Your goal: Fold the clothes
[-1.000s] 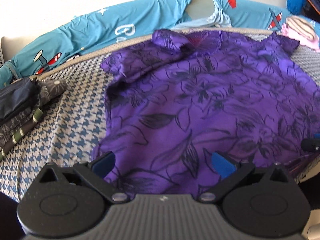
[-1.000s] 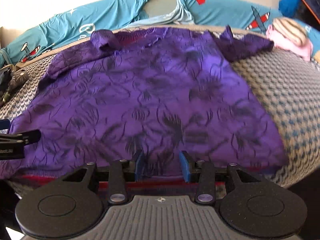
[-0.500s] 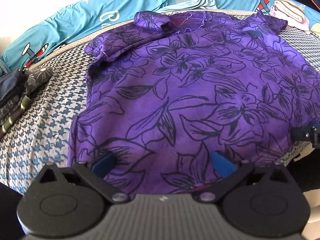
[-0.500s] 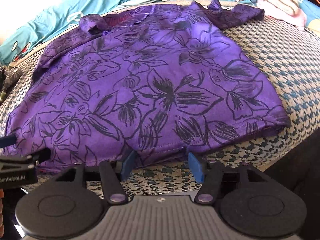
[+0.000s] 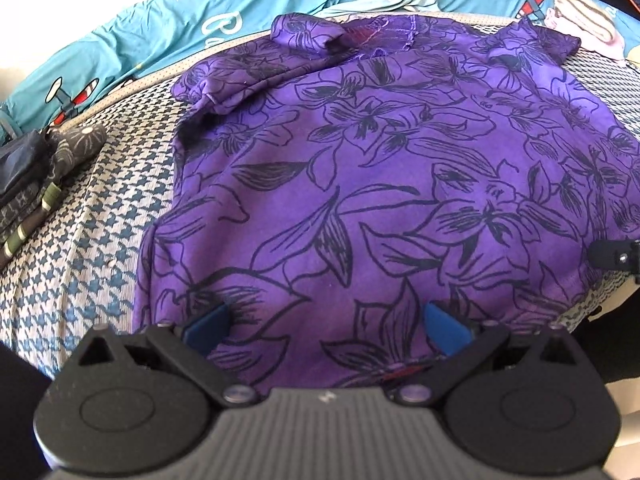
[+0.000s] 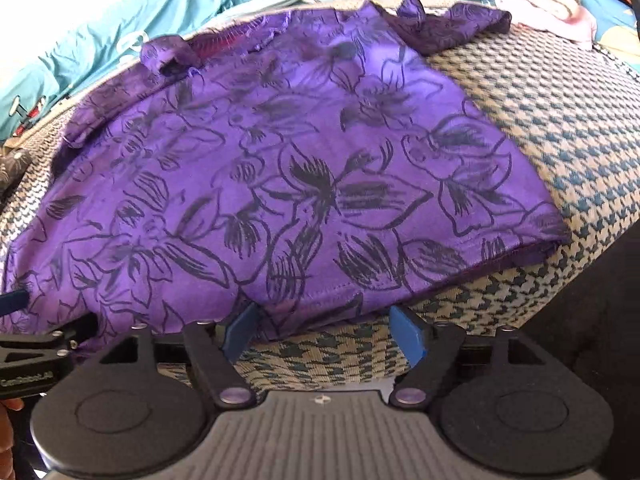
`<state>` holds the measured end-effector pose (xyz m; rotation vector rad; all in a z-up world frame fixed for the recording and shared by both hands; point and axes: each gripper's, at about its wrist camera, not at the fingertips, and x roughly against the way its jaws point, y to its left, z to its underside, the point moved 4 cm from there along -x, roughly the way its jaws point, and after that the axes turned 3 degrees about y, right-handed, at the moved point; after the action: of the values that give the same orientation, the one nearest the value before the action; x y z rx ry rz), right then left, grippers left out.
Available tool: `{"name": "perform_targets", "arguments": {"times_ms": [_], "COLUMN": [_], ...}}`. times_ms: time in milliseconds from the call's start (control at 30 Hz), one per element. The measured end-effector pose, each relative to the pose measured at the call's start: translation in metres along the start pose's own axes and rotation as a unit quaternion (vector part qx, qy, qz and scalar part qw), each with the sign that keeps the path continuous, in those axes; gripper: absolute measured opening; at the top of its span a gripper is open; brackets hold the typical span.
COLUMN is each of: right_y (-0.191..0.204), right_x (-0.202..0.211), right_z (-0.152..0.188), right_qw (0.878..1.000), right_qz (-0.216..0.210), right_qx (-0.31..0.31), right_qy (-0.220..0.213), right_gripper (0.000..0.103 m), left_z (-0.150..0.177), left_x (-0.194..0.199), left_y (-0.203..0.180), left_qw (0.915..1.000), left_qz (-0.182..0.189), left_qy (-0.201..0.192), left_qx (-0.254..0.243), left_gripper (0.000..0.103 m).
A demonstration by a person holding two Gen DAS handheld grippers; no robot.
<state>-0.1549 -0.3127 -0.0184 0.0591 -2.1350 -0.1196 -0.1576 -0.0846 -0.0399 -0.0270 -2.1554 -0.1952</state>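
Note:
A purple shirt (image 5: 384,184) with black flower outlines lies spread flat on a houndstooth-covered surface (image 5: 80,248), collar at the far side. My left gripper (image 5: 326,328) stands wide open over the near hem, with cloth lying loose between its blue pads (image 5: 208,326). My right gripper (image 6: 324,332) is at the near hem of the shirt (image 6: 304,200); its jaws are opening, and the hem edge lies just beyond the pads, not pressed. The right gripper's tip (image 5: 616,254) shows at the right edge of the left wrist view, and the left gripper (image 6: 36,356) at lower left in the right wrist view.
Teal bedding (image 5: 132,44) with aeroplane prints runs along the back. A stack of dark folded clothes (image 5: 36,184) sits at the left, a pink and striped folded garment (image 6: 548,4) at the far right. The surface drops off at its near edge (image 6: 500,304).
The right jaws went from narrow around the hem to wide apart, letting the hem go onto the surface. The shirt has settled flat. The left jaws stayed wide.

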Motion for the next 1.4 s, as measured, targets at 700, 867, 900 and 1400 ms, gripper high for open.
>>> {"name": "perform_targets", "arguments": {"times_ms": [700, 867, 900, 1400], "right_y": [-0.019, -0.041, -0.044, -0.099], "right_x": [0.003, -0.010, -0.013, -0.050], "right_z": [-0.104, -0.139, -0.144, -0.213], "right_qw": [0.995, 0.995, 0.995, 0.993], "right_qz": [-0.043, -0.026, -0.023, 0.004], "right_qx": [0.049, 0.038, 0.037, -0.022], "right_qy": [-0.075, -0.087, -0.088, -0.118], "right_gripper": [0.073, 0.073, 0.073, 0.073], "left_z": [-0.061, -0.085, -0.090, -0.159], "left_x": [-0.004, -0.016, -0.018, -0.053], "left_y": [0.010, 0.011, 0.011, 0.023], "left_qw": [0.9963, 0.9961, 0.9962, 0.9988], "left_qz": [0.036, 0.037, 0.036, 0.028], "left_qy": [0.013, 0.010, 0.008, 0.001], "left_qx": [0.077, 0.080, 0.079, 0.040], "left_gripper": [0.103, 0.103, 0.103, 0.103]}}
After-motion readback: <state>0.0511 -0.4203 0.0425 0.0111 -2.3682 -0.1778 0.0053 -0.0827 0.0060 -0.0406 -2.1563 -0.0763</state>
